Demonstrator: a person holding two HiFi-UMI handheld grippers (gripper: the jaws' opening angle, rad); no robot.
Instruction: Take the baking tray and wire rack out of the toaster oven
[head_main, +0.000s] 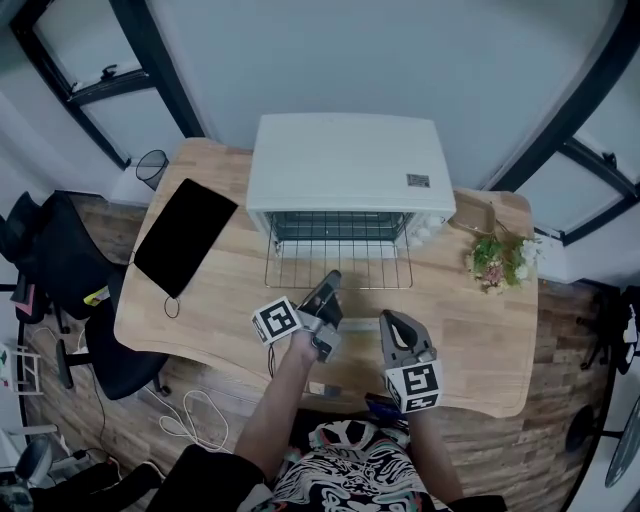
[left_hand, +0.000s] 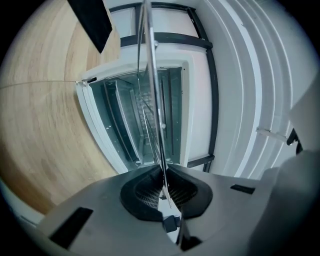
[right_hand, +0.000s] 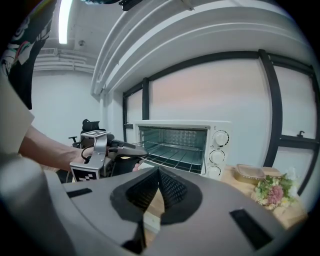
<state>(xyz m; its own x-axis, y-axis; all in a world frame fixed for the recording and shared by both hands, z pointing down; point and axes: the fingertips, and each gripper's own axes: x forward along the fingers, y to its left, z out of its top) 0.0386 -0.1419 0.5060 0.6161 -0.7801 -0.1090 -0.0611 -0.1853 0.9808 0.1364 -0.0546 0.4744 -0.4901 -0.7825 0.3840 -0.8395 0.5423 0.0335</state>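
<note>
Gripping: your left gripper (head_main: 331, 278) is clamped shut on the front wire of the silver metal wire rack (head_main: 340, 262). The left gripper view shows the thin rod pinched between the pads.
Rack position: partly out. The front part sticks out of the mouth of the white boxy toaster oven (head_main: 350, 160), above the light wooden table (head_main: 220, 290). The rear end sits inside the cavity.
Right gripper: your right gripper (head_main: 390, 320) has its jaws together on nothing. It sits near the table's front edge, apart from both oven and rack.
Baking tray: can't identify it. The cavity is dark in the head view, and the right gripper view shows rack wires but no clear tray. Can't tell whether it sits under the rack.
Done: oven mouth open, rack grabbed and sitting partway out.
Left: pull the rack clear of the oven and set it on the table. Then find the tray and take it out.
Progress: early, by my read. Under half, since nothing is fully out yet.
Watch: you hold the rack at one point, mid front wire. It will likely tip once the rear leaves the rails. Your right gripper is free to support it.
</note>
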